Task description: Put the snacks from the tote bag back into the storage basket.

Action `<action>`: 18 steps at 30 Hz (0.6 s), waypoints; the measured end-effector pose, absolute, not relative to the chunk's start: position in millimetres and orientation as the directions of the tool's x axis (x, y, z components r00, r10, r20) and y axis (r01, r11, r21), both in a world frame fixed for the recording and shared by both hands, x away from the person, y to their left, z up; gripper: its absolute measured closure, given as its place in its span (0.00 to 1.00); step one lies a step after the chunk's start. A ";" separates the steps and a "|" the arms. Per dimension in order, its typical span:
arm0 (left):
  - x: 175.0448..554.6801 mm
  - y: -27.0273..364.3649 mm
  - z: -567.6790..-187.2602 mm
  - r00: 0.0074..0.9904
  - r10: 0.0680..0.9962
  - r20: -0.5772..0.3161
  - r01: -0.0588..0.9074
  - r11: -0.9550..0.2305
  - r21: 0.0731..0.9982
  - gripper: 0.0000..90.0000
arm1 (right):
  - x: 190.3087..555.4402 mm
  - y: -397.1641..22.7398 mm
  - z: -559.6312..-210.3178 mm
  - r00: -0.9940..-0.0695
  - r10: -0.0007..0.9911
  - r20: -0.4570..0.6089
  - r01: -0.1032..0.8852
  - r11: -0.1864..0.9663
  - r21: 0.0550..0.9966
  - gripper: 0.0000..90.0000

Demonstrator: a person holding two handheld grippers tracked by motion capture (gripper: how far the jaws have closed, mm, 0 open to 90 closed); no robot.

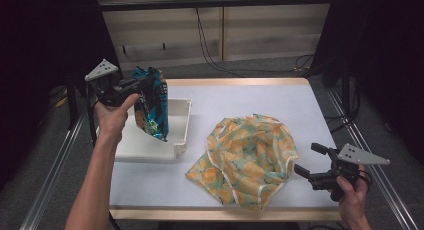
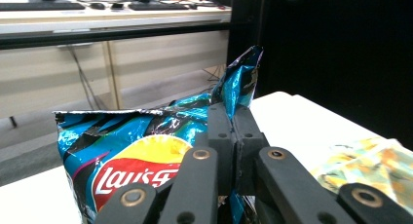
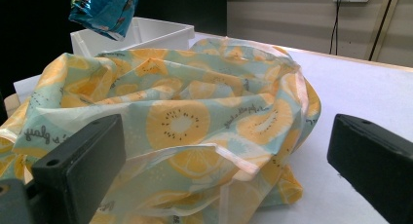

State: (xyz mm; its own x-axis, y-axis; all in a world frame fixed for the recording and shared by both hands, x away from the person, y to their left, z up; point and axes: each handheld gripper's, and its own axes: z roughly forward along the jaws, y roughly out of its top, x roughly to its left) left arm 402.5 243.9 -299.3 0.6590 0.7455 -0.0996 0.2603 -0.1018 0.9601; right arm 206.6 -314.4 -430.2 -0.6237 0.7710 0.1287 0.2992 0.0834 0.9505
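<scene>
Chip bag (image 1: 151, 102), blue and crinkly with a yellow-and-red logo, hanging in the air over the white tray (image 1: 181, 132), pinched at its top edge. Left gripper (image 1: 141, 85) clamped tight on that foil edge, jaws pressed together with only the thin film between them; seen in the left gripper view as two black jaws meeting on the bag's (image 2: 146, 151) crumpled upper corner. Left hand (image 1: 114, 115) raised above the table's left side, forearm stretched up from the bottom edge, gripper pointing level toward the right, grey three-cornered plate on top.

Right gripper (image 1: 307, 160) spread wide, nothing between the jaws, touching nothing, just beside the right edge of the cloth bag (image 1: 247, 157). Right hand (image 1: 350, 190) low near the table's near right corner, gripper aimed left at the cloth. In the right gripper view, black blocky jaws far apart at either side, cloth bag (image 3: 185, 121) lying ahead between them but clear of both.

Cloth bag soft, rumpled, heaped in folds, pale green with orange fruit slices and a light trim; lying on the white table (image 1: 300, 105) to the right of the tray. Tray shallow, rectangular, hard white plastic with upright walls. Chip bag glossy, creased, puffed at the bottom, tilted slightly, its lower end down between the tray walls; contact with the tray floor not clear.
</scene>
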 end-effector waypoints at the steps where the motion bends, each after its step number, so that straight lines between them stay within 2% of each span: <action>1: 402.5 243.9 -299.3 0.659 0.746 -0.100 0.260 -0.102 0.960 0.99 | 206.6 -314.4 -430.2 -0.624 0.771 0.129 0.299 0.083 0.951 0.00; 18: 429.6 234.0 -325.5 0.622 0.778 -0.088 0.289 -0.124 0.949 0.99 | 208.0 -313.4 -432.4 -0.636 0.759 0.138 0.311 0.089 0.946 0.00</action>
State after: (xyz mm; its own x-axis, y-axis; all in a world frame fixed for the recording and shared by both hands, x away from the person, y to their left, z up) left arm 429.6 234.0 -325.5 0.6220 0.7781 -0.0876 0.2887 -0.1238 0.9494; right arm 208.0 -313.4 -432.4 -0.6361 0.7591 0.1381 0.3111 0.0886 0.9462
